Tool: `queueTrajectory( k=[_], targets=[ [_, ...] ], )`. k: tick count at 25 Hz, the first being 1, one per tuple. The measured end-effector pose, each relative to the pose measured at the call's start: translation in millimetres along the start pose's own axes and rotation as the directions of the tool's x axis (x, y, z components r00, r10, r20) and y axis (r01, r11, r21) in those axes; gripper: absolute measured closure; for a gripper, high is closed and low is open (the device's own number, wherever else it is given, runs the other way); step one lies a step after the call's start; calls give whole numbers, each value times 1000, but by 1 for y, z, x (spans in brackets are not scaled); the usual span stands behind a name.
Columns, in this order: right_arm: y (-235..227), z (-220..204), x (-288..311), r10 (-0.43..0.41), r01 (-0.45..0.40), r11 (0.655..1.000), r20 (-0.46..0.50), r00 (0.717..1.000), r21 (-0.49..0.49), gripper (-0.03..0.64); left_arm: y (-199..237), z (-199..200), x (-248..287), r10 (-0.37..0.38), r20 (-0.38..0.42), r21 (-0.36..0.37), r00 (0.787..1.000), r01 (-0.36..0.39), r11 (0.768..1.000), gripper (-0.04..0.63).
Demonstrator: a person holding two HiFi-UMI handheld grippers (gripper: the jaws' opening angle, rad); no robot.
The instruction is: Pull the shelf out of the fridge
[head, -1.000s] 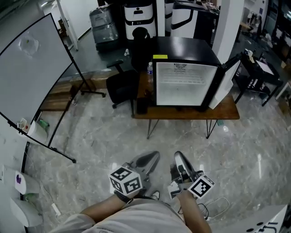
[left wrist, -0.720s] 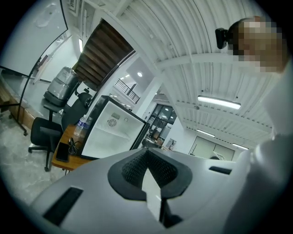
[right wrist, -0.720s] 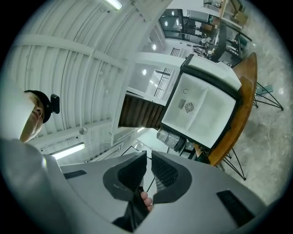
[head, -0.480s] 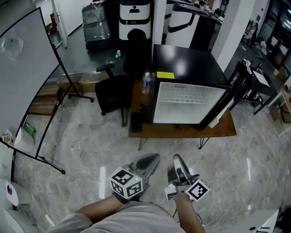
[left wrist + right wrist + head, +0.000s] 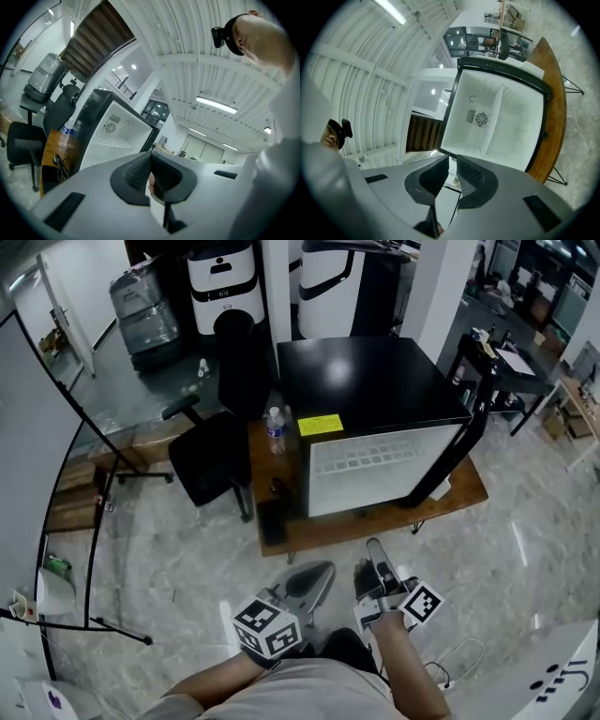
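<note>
Fridge (image 5: 375, 395) is looming closer as the person is approaching; shelf (image 5: 366, 462) is sitting inside it, door (image 5: 457, 448) swung open for access. Left gripper (image 5: 319, 573) and right gripper (image 5: 377, 554) are hanging low, both clenched empty.

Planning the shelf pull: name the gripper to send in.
Right, probably. The right gripper lies nearer the open fridge, and its view faces the shelf squarely; the left gripper sits farther left.

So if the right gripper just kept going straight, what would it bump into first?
Most likely the open fridge. Seen from the right gripper, its white inside sits straight ahead and nothing shows in between. It's still some way off, so I can't be sure.
</note>
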State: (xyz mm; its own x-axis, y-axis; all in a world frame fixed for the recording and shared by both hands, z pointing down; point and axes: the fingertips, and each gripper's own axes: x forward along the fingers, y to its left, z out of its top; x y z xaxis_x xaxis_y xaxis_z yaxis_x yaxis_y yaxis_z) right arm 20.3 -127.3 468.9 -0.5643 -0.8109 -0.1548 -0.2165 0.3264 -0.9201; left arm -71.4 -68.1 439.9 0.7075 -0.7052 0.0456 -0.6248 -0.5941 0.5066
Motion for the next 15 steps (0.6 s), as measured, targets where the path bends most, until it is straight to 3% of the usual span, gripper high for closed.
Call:
queueTrajectory(
  k=[8,10,15],
  targets=[
    [-78,53,60,-77,77,997,32,996,4,575,37,18,47,12,-21,21,1000,-12,1000,589],
    [-102,64,75,-105,104,994,27,994,25,526,42,25,59,25,-25,26,999,-24,999,589],
    [-159,85,114,-128,124,986,25,991,112,508,57,28,91,59,-56,41,997,-56,998,589]
  ],
)
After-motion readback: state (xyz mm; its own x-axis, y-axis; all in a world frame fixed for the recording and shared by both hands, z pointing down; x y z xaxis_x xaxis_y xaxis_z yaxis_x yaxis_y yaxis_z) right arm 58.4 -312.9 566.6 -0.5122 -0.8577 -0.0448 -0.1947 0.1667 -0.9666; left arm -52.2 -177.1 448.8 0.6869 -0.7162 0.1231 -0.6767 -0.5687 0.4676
